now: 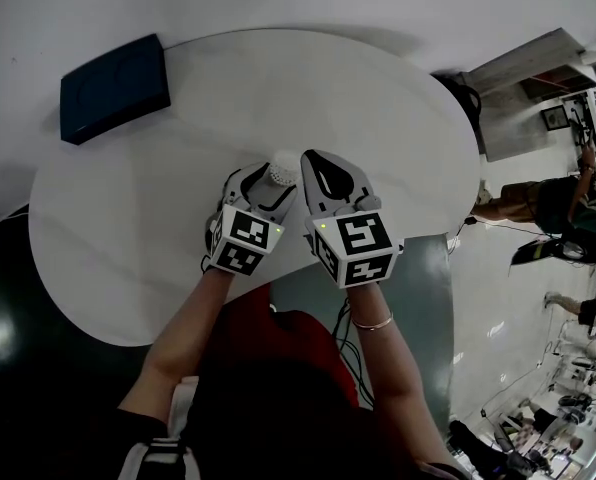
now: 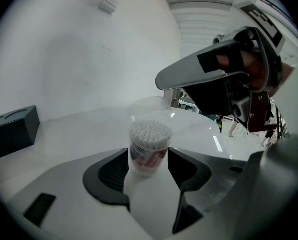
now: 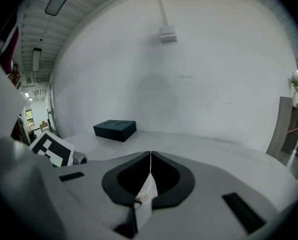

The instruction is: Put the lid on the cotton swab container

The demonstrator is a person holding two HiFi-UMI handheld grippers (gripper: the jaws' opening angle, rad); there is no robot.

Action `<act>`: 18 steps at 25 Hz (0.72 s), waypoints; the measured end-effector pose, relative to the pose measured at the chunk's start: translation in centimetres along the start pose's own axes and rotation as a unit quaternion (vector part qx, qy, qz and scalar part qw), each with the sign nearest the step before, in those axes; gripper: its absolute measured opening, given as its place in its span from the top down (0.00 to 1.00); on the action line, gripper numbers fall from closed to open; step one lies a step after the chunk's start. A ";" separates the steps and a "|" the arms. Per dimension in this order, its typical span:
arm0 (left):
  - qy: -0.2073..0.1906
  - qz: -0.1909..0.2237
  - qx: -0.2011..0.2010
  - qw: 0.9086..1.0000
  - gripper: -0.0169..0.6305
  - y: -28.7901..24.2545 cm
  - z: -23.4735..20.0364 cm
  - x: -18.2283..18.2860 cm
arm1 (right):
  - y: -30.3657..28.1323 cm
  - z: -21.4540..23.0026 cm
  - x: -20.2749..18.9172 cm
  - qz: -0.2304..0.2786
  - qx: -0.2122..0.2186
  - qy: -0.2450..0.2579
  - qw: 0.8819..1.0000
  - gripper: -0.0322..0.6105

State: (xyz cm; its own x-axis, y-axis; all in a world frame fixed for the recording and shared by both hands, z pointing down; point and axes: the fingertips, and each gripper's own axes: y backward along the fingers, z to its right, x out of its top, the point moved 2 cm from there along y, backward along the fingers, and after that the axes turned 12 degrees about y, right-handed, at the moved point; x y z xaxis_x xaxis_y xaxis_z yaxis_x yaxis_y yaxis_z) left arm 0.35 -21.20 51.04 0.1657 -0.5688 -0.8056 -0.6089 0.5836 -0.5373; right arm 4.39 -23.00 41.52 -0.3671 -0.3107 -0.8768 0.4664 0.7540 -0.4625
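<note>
The cotton swab container (image 2: 149,146), a small clear tub packed with white swabs and wearing a red and white label, stands upright between the pads of my left gripper (image 2: 149,160), which is shut on it. From the head view the container (image 1: 281,174) shows at the tip of the left gripper (image 1: 276,186), above the white table (image 1: 158,218). A faint clear lid (image 2: 150,107) hovers just over the swab tops, under the tip of my right gripper (image 2: 161,82). My right gripper (image 3: 150,160) is shut, with a thin pale edge pinched between its jaws. Both grippers sit side by side, the right gripper (image 1: 311,158) beside the container.
A dark blue box (image 1: 115,86) lies at the table's far left edge, also seen as a dark blue box (image 3: 115,129) beyond the right jaws. A person (image 1: 558,208) stands off to the right on the floor, among cables and gear.
</note>
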 end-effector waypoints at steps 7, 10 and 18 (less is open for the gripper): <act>-0.004 -0.001 0.003 1.000 0.57 0.0 0.0 0.0 | -0.6 -0.6 -0.2 -0.013 0.018 0.013 1.000 0.93; -0.009 -0.003 0.004 1.000 0.59 -0.1 0.0 -0.1 | -0.9 -1.2 -0.5 -0.023 0.027 0.019 0.999 0.93; -0.008 -0.004 0.003 1.000 0.59 -0.1 0.1 -0.1 | -1.0 -2.3 -2.0 -0.050 0.045 0.026 0.997 0.93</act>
State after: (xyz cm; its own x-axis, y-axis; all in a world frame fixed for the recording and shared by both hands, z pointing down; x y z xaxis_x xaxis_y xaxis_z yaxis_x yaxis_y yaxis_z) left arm 0.42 -21.13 51.18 0.1831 -0.5647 -0.8047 -0.6020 0.5827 -0.5459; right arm 2.75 -21.81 44.01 -0.4552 -0.3494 -0.8189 0.4948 0.6654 -0.5590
